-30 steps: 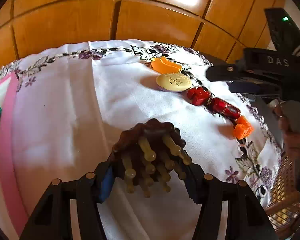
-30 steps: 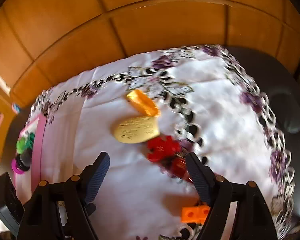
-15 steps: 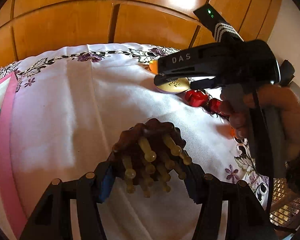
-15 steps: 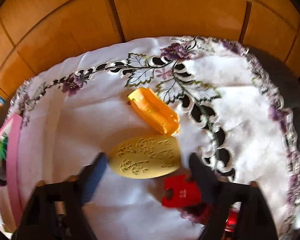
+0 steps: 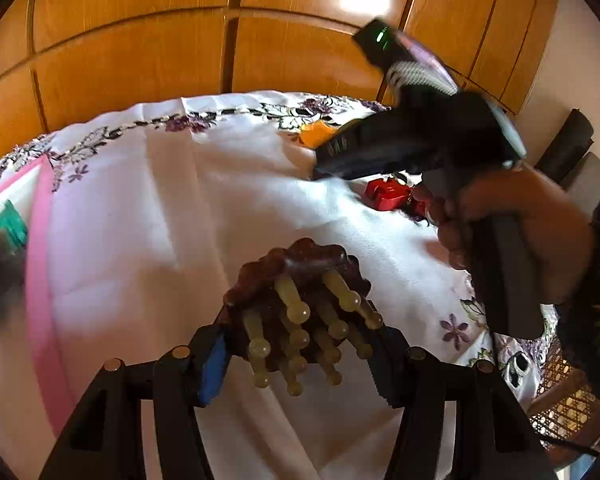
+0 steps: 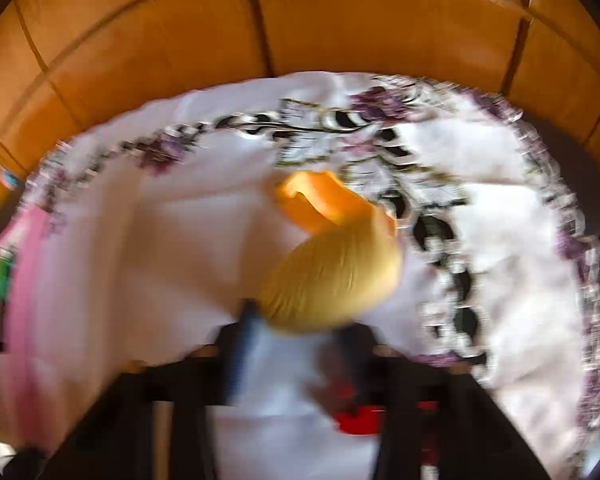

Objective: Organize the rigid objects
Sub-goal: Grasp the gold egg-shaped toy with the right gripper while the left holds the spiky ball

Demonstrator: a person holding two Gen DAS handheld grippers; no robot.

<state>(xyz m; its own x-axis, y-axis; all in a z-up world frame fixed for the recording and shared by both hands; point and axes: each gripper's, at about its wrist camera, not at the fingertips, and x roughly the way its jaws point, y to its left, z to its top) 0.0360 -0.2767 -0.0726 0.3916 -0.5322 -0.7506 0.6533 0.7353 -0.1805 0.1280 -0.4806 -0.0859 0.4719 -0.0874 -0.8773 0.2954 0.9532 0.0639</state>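
My left gripper [image 5: 300, 354] is shut on a dark brown massage brush with yellowish knobbed pegs [image 5: 300, 300], held above the white embroidered cloth [image 5: 160, 220]. My right gripper [image 6: 296, 344] is blurred; its jaws stand on either side of a pale yellow oval piece [image 6: 332, 276], which looks tilted up between them. An orange piece [image 6: 320, 200] lies just beyond it. In the left wrist view the right gripper body [image 5: 412, 148] covers the yellow piece; a red piece [image 5: 388, 194] lies under it.
A pink-rimmed tray [image 5: 40, 280] with a green item [image 5: 6, 224] sits at the left of the table. Wooden panels [image 5: 220, 52] stand behind. A wicker chair [image 5: 568, 404] is at the right edge. The red piece [image 6: 360, 420] shows low between the right fingers.
The right gripper moved forward and down over the yellow oval piece, and its jaws narrowed around it. The piece now looks tipped up. The left gripper holds the brush still.
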